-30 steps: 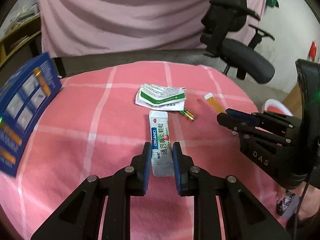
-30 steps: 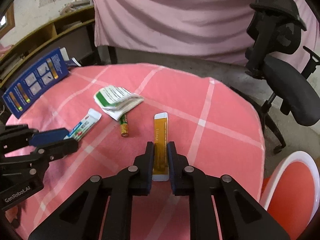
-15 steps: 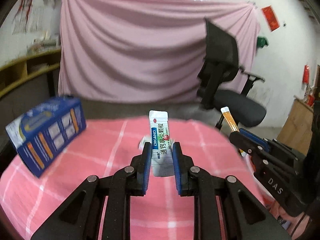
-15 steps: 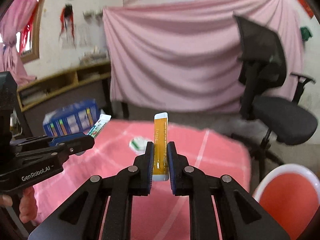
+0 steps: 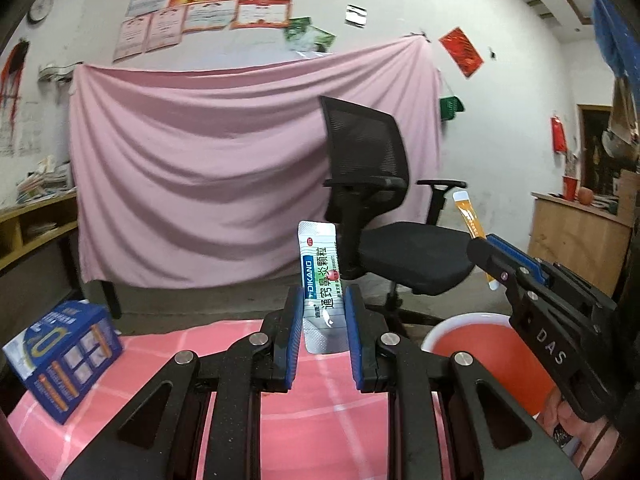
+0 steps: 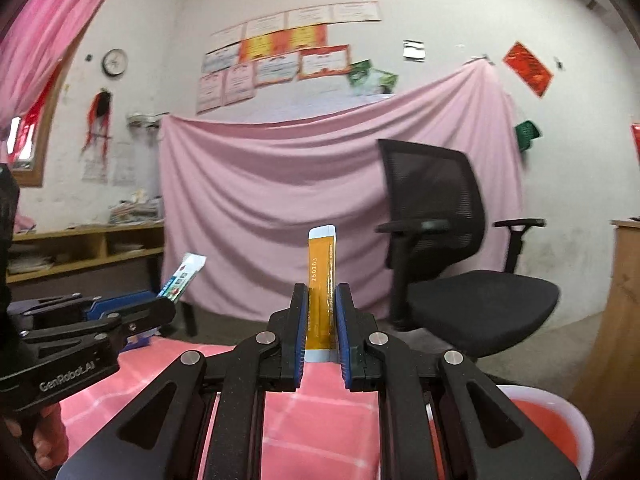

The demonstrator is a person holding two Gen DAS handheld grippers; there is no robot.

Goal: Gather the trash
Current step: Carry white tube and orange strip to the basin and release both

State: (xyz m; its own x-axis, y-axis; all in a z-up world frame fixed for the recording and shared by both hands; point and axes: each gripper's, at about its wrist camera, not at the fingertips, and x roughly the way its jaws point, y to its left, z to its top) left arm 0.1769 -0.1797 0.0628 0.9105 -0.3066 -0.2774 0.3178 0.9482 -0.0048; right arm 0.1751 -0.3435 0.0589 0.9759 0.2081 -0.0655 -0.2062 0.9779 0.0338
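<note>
Pink table edge [image 5: 168,330] beneath both clamped tools

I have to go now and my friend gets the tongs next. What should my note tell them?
Left tongs: shut on the white sachet, held upright above the pink table.
Right tongs: shut on the orange sachet, also upright and off the table.
Red bin with a white rim: on the floor to the right of the table, below the right tongs.
Done: both sachets picked up.
Left: drop both into the bin, probably. The blue box sits at the table's left edge. Other trash is not in view now, so check the table.
</note>
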